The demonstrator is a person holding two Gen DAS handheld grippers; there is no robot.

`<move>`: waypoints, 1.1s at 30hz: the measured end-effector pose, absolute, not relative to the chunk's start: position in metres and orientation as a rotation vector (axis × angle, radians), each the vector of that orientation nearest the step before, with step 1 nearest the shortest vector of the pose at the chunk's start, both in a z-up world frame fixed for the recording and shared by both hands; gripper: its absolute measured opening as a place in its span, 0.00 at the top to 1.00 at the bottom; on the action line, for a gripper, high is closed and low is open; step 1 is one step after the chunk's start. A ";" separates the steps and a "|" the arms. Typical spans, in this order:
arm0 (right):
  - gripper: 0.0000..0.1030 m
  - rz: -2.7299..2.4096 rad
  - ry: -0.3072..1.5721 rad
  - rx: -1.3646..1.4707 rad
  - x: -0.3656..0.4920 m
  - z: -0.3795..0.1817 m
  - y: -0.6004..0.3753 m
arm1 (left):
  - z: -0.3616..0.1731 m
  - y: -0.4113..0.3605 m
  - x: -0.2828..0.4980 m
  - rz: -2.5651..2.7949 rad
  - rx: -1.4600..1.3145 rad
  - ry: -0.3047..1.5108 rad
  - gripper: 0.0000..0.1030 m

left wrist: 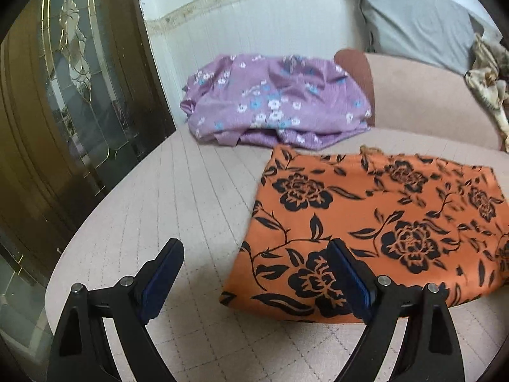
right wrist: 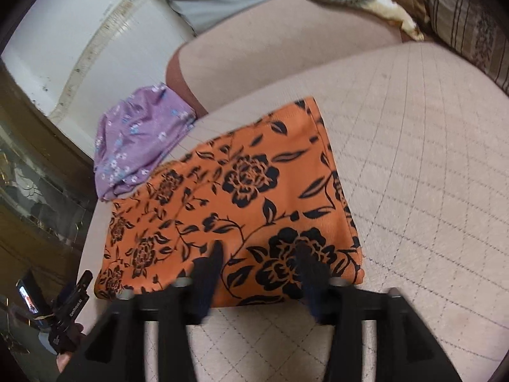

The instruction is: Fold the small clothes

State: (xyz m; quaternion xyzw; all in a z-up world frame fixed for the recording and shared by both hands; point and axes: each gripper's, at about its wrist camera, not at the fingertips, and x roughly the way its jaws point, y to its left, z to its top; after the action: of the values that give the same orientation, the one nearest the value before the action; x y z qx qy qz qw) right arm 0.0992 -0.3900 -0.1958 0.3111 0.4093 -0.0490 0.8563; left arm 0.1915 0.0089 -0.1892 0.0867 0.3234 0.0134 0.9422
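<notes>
An orange cloth with black flowers [left wrist: 375,219] lies folded flat in a rectangle on the beige quilted seat [left wrist: 178,197]. My left gripper [left wrist: 254,251] is open at the cloth's near left corner. Its right finger [left wrist: 342,264] shows over the cloth's edge and its left finger over bare seat, with nothing held. In the right wrist view the same orange cloth [right wrist: 241,191] fills the middle. My right gripper [right wrist: 259,250] hovers over its near edge with the jaws apart, open and pinching no fabric.
A crumpled purple flowered garment [left wrist: 273,102] sits behind the orange cloth, against the white wall. A grey pillow [left wrist: 410,19] and a patterned cloth [left wrist: 490,76] lie at the back right. A dark wood and glass door [left wrist: 66,95] stands at the left. Bare quilted seat [right wrist: 423,165] spreads to the right.
</notes>
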 end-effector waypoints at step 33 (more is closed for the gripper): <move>0.44 -0.086 0.819 0.612 0.110 -0.187 -0.383 | -0.179 0.013 0.198 -0.003 0.141 0.628 0.11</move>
State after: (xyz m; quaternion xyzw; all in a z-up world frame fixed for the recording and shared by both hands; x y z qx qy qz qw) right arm 0.1102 -0.3832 -0.1866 0.2929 0.3916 -0.0412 0.8713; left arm 0.1984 0.0131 -0.1791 0.0695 0.3085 -0.0017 0.9487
